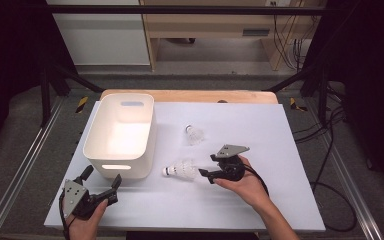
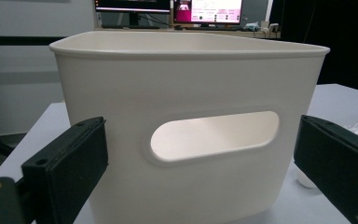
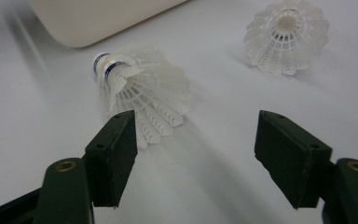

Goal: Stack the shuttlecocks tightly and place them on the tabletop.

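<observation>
White plastic shuttlecock [image 3: 140,95], blue-banded cork, on its side.

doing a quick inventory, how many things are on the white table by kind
shuttlecocks: 2, one lying on its side near the bin, one standing on its skirt farther back
white plastic bin: 1
total: 3
</observation>
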Demonstrator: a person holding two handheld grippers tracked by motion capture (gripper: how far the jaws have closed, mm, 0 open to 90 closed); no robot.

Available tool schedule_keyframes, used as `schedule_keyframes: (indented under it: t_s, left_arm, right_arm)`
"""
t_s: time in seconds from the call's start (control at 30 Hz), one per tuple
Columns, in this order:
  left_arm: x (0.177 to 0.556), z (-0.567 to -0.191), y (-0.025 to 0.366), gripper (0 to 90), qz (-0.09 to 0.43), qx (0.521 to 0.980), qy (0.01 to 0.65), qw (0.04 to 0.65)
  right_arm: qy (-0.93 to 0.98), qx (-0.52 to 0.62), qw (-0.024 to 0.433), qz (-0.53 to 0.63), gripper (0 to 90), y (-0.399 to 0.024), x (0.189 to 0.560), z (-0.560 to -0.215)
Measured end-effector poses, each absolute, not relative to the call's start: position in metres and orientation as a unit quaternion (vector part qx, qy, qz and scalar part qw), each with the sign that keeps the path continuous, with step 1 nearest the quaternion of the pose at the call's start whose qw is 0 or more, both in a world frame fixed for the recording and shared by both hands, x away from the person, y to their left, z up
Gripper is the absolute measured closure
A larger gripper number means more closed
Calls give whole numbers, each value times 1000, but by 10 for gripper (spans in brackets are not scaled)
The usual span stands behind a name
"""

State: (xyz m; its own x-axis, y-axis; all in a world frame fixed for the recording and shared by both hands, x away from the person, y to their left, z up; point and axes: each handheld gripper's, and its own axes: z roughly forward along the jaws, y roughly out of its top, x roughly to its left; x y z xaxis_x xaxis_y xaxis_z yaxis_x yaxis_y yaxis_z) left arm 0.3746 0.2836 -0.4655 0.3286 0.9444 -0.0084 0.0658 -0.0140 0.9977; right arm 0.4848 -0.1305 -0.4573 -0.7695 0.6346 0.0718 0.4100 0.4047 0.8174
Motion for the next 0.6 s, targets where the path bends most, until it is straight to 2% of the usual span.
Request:
schedule_keyframes:
  t_s: [0.4, 0.6]
  left_arm:
    - [375, -465, 284, 29, 393, 593, 424, 560]
    - [375, -466, 283, 29, 392, 594, 424, 560]
  right_arm:
    - [797, 378, 147, 448, 176, -111, 508, -447]
    - [792, 391, 145, 445, 157, -97, 522, -446]
